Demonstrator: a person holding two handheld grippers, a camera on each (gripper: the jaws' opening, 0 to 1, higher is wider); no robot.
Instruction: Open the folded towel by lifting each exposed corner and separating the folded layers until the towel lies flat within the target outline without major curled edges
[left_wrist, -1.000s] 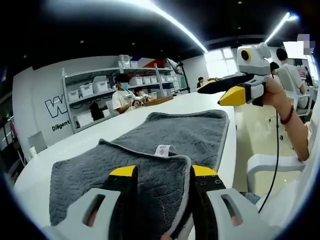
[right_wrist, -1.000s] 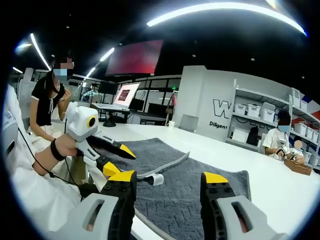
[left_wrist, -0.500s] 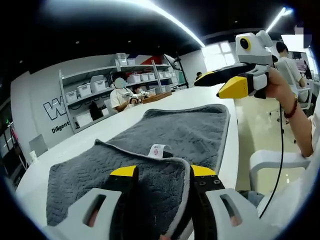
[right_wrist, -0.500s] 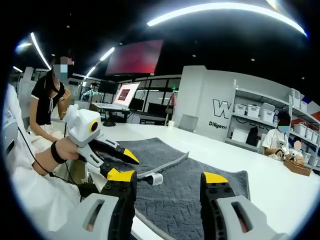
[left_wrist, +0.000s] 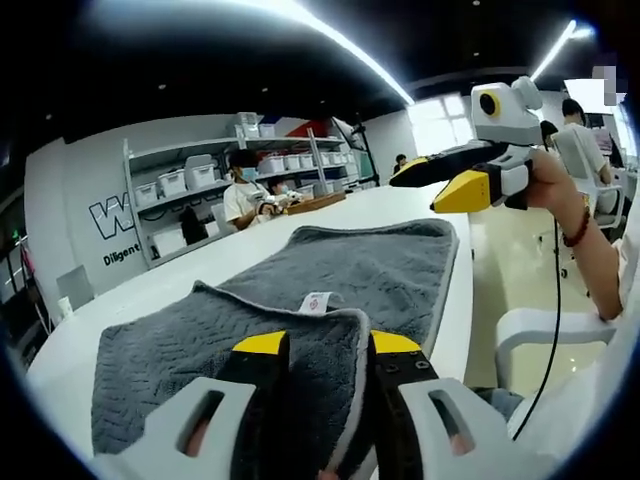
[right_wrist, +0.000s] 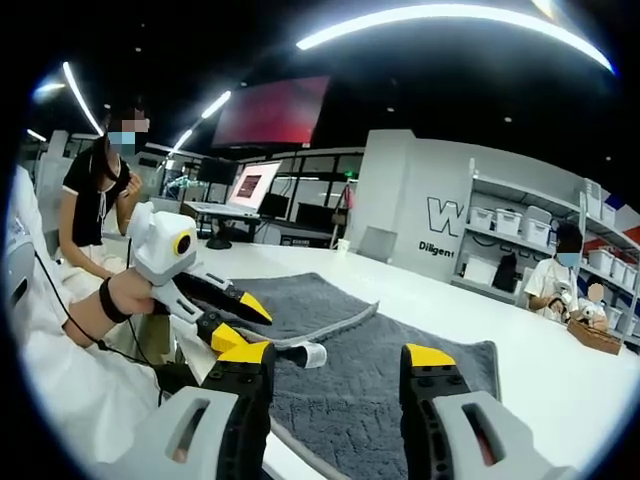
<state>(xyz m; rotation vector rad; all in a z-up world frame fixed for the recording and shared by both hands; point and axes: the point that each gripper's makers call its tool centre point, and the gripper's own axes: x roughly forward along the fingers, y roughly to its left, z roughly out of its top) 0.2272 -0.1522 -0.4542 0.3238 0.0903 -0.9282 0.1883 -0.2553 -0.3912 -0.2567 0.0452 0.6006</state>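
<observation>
Bare worktop lies open beyond the towel; only the right gripper hangs over the towel's far corner.

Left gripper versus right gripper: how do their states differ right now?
The left gripper sits low, shut on the folded edge of the grey towel; the right gripper is open, holding nothing, raised above the towel. Both have yellow-tipped black jaws.
</observation>
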